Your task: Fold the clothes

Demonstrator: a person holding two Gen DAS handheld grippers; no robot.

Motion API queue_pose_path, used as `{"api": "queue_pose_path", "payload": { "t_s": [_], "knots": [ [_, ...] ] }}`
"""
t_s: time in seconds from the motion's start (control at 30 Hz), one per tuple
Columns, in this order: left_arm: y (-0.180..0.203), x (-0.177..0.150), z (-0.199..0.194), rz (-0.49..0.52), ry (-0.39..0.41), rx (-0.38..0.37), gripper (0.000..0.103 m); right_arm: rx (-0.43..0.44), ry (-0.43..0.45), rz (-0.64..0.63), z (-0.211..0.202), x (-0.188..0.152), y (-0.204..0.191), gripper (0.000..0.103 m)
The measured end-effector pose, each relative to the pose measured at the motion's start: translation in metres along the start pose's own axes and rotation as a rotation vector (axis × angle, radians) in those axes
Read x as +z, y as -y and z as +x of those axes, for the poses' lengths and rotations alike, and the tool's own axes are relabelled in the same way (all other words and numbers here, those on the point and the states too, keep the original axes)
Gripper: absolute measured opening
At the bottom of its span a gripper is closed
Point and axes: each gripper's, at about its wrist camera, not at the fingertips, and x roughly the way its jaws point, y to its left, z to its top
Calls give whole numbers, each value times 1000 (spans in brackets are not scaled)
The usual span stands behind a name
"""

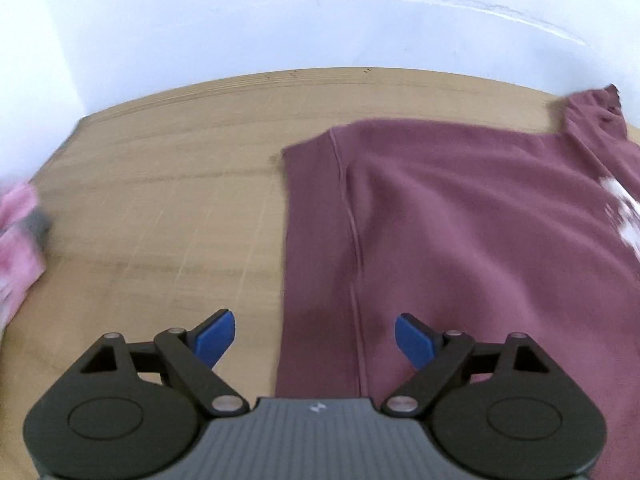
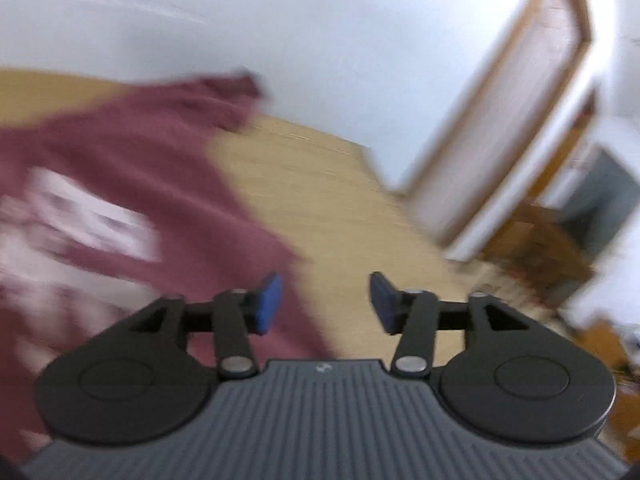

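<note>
Blue-padded left tongs point(image 1: 314, 340) hang released over the near left part of the maroon shirt point(image 1: 460, 220), one pad above bare wood, the other above cloth, gripping nothing. That shirt lies spread flat on the wooden desk point(image 1: 160, 200), its straight left edge running away from the tongs, a seam just inside it. Left of this edge the desk stands bare up to a pink garment point(image 1: 16, 232) at the far left rim. Right tongs point(image 2: 325, 304) are likewise released, straddling the shirt's right edge; their view is blurred, though a white print point(image 2: 92, 216) seems to mark the chest. Beyond lies open desk, then a white wall point(image 2: 320, 60).
</note>
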Motion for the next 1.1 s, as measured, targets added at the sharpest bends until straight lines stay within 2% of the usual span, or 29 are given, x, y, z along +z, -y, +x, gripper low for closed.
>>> {"api": "queue_pose_path", "payload": {
  "t_s": [0.03, 0.1, 0.2, 0.3, 0.33, 0.37, 0.43, 0.5, 0.53, 0.57, 0.63, 0.67, 0.73, 0.83, 0.93, 1.0, 1.07, 1.1],
  "knots": [
    [-1, 13, 14, -2, -4, -2, 89, 16, 5, -4, -6, 4, -10, 58],
    [-4, 34, 39, 1, -19, -4, 86, 167, -21, -19, -12, 4, -37, 58],
    [-8, 56, 71, 27, -39, 6, 87, 319, -17, -18, -29, -4, -77, 58],
    [-11, 63, 92, 81, -25, 55, 103, 442, -19, -56, -42, -13, -108, 58],
    [-14, 65, 95, 87, -18, 63, 103, 454, -30, -86, -42, -15, -118, 58],
    [-18, 67, 98, 94, -11, 70, 103, 457, -45, -116, -39, -16, -127, 58],
    [-26, 72, 104, 86, -7, 66, 103, 408, -90, -161, -20, -12, -140, 58],
    [-32, 75, 106, 77, -4, 54, 103, 377, -108, -116, -4, -14, -136, 69],
    [-34, 76, 106, 76, -1, 55, 103, 375, -126, -84, 3, -12, -130, 82],
    [-35, 74, 99, 64, -3, 20, 102, 373, -145, -51, 10, -10, -124, 85],
    [-38, 70, 83, 40, -9, -51, 86, 387, -163, -9, 13, -6, -113, 82],
    [-40, 69, 75, 27, -11, -87, 84, 396, -160, 9, 12, -4, -107, 81],
    [-43, 65, 59, 3, -17, -159, 85, 389, -121, 66, 14, 1, -90, 81],
    [-37, 52, 34, -10, -40, -284, 87, 375, -155, 138, 39, 8, -70, 81],
    [-18, 25, 13, 68, -69, -368, 87, 351, -182, 146, 66, 12, -71, 81],
    [-1, 2, 5, 168, -88, -354, 87, 346, -212, 174, 86, 11, -76, 87],
    [8, -23, 9, 265, -133, -267, 88, 333, -207, 222, 95, 16, -75, 95],
    [13, -35, 11, 314, -156, -223, 96, 322, -213, 229, 100, 19, -76, 96]
  ]
}}
